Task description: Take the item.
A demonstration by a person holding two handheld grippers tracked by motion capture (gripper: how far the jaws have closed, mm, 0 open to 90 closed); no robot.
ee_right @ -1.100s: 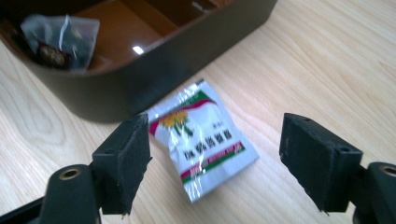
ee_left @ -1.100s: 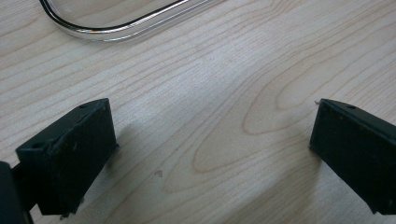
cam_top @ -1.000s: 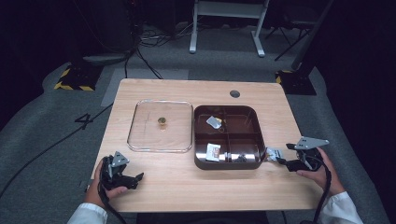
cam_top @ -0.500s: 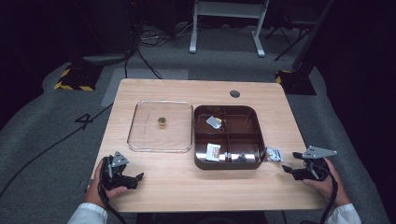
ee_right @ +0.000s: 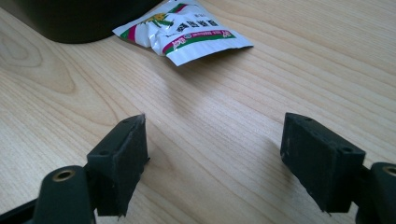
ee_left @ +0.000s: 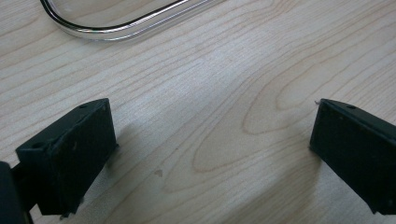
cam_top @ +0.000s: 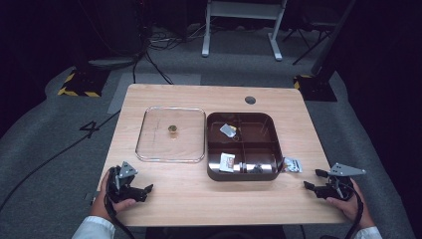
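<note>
R gripper (ee_right: 212, 154) sits low over the wood w/ jaws spread wide, nothing between them. The sachet (ee_right: 184, 31) lies at approx 11 o'clock ahead of it, flat on the table (ee_right: 289, 65), one end touching or tucked against the dark tray (ee_right: 79, 18); can't tell which.

Sachet looks like thin crinkled foil/plastic: prob very light, floppy, slick, will slide if nudged. Best hold, I'd say: pinch the free crimped edge nearest the jaws, coming in low. A flat press from above would likely just skate it.

In the high view the sachet (cam_top: 291, 165) is at the tray's (cam_top: 274, 133) 4 o'clock corner, R gripper (cam_top: 313, 180) near it.

L gripper (ee_left: 212, 154) also released, jaws wide over bare wood. Clear lid (ee_left: 116, 28) w/ rounded glossy rim at its 11 o'clock.

Tray: dark, rigid, rounded corners, divided compartments w/ small packets. Table: pale wood grain, matte.
</note>
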